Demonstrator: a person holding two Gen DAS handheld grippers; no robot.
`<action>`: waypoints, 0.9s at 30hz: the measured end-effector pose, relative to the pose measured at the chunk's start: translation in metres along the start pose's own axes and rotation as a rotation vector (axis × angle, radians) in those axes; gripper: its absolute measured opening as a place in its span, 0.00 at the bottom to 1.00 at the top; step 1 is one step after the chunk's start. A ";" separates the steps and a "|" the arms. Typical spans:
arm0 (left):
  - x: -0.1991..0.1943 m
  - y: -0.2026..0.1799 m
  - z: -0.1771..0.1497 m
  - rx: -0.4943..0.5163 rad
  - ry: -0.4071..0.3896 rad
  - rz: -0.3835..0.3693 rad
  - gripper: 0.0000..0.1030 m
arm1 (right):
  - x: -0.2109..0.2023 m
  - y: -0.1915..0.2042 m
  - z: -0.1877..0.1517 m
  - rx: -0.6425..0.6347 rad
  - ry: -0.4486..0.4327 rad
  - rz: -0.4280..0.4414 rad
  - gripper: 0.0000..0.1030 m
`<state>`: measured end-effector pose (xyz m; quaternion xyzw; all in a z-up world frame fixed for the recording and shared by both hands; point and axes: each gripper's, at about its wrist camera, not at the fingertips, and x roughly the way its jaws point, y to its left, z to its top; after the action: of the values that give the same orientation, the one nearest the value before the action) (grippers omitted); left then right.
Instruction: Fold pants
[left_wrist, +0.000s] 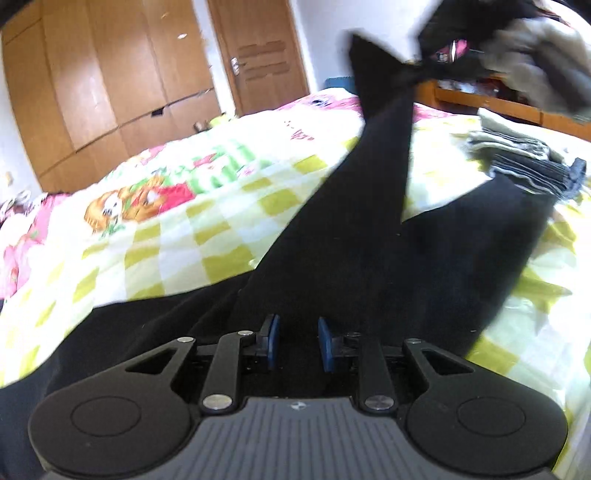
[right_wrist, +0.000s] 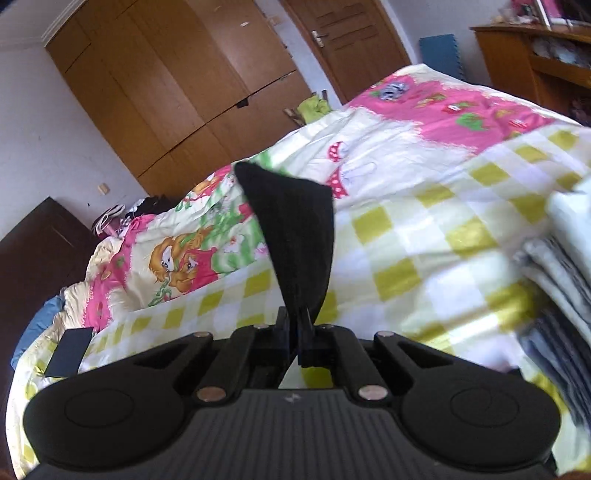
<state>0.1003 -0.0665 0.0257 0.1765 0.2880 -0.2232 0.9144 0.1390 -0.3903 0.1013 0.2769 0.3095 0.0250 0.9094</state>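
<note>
Left gripper (left_wrist: 295, 341): jaws partly apart, a clear gap between the blue pads (left_wrist: 272, 341). Pads sit low over the black pants (left_wrist: 369, 258); no cloth visibly pinched between them. Gripper points forward and somewhat downward.

Right gripper (right_wrist: 297, 332): jaws closed together, clamped on a corner of the pants (right_wrist: 295, 229), which stands up out of the fingertips. In the left wrist view the right gripper (left_wrist: 443, 55) shows at upper right, raised and motion-blurred, with a pant leg hanging from it.
</note>
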 end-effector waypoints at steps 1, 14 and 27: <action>0.000 -0.005 0.001 0.013 0.002 0.003 0.37 | -0.008 -0.018 -0.013 0.037 0.006 -0.014 0.03; 0.010 -0.082 0.007 0.263 0.095 -0.068 0.38 | -0.009 -0.132 -0.087 0.385 -0.018 -0.021 0.27; 0.020 -0.092 0.006 0.260 0.103 -0.101 0.38 | -0.010 -0.146 -0.089 0.399 0.021 -0.058 0.04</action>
<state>0.0707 -0.1524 0.0009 0.2899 0.3115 -0.2953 0.8554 0.0614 -0.4724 -0.0268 0.4425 0.3256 -0.0602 0.8334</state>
